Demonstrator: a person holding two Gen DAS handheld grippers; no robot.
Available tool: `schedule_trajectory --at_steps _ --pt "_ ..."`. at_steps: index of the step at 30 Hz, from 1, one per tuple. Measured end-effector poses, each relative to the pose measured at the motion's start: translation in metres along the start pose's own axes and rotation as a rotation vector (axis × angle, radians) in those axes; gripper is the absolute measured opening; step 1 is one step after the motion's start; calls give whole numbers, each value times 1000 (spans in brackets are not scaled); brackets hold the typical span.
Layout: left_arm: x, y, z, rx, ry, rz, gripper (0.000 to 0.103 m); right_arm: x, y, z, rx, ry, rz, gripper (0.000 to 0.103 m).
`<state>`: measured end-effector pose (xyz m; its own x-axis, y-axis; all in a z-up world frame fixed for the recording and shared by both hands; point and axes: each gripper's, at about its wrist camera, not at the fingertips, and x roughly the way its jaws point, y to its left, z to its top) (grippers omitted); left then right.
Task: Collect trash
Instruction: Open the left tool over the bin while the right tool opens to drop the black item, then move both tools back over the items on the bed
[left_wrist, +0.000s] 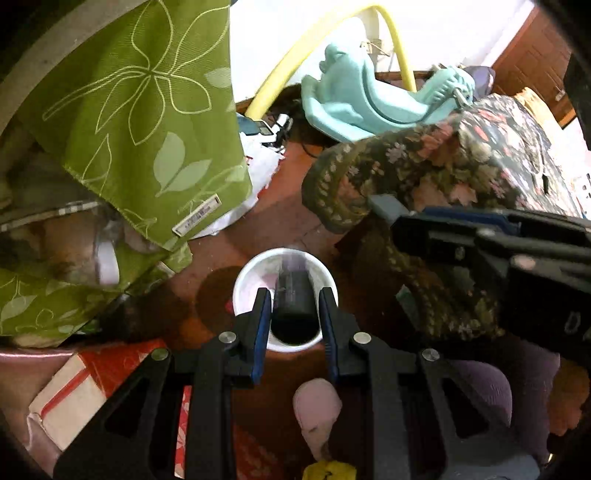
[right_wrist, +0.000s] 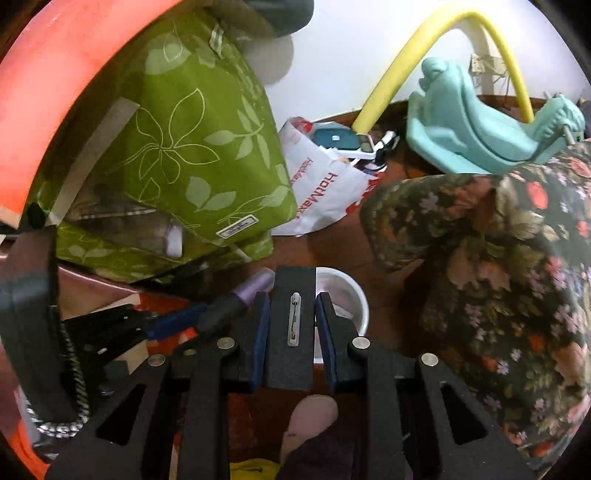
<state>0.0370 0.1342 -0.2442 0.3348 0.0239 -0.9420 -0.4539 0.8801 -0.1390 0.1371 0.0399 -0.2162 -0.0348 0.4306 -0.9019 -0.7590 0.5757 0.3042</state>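
My left gripper (left_wrist: 294, 310) is shut on a dark cylinder with a purple far end (left_wrist: 293, 299) and holds it over a white cup (left_wrist: 247, 280) on the red-brown floor. My right gripper (right_wrist: 291, 314) is shut on a flat black rectangular piece with a small silver clip (right_wrist: 294, 325), held above the same white cup (right_wrist: 351, 302). The left gripper's cylinder (right_wrist: 236, 299) shows at the left in the right wrist view. The right gripper's body (left_wrist: 498, 258) shows at the right in the left wrist view.
A green leaf-print bag (left_wrist: 140, 122) (right_wrist: 192, 155) lies at the left. A floral cloth (left_wrist: 443, 173) (right_wrist: 498, 258) is at the right. A teal toy rocker (left_wrist: 376, 96), a yellow hoop (left_wrist: 280, 74) and a white HotMax bag (right_wrist: 325, 188) lie behind. A red-and-white box (left_wrist: 81, 391) is near left.
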Motion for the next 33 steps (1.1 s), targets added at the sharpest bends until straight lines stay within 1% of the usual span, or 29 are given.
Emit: schedule_trajectory --at_steps 2,3,4,7,12,20,26,29,33 --pt "3 0 4 9 4 13 30 2 0 3 2 7 -7 25" --pt "4 0 4 13 4 18 34 3 -1 4 5 15 -15 32" --pt "4 -1 5 17 3 22 36 4 -1 5 9 22 -20 38" --pt "5 -1 4 25 11 19 36 3 -4 4 18 22 -13 38" --pt "-6 -6 3 25 1 7 36 -11 -5 0 10 -2 -36 38" --pt "-36 -29 3 58 -56 27 36 -57 -16 -11 12 -96 -64 38" --pt "-64 -59 9 91 -118 30 36 -95 -31 -21 22 -177 -89 38" --pt "-76 -77 14 110 -149 23 36 -116 -46 -26 41 -215 -103 38" --pt "-85 -108 23 137 -170 1 36 -144 -74 -33 82 -269 -128 38"
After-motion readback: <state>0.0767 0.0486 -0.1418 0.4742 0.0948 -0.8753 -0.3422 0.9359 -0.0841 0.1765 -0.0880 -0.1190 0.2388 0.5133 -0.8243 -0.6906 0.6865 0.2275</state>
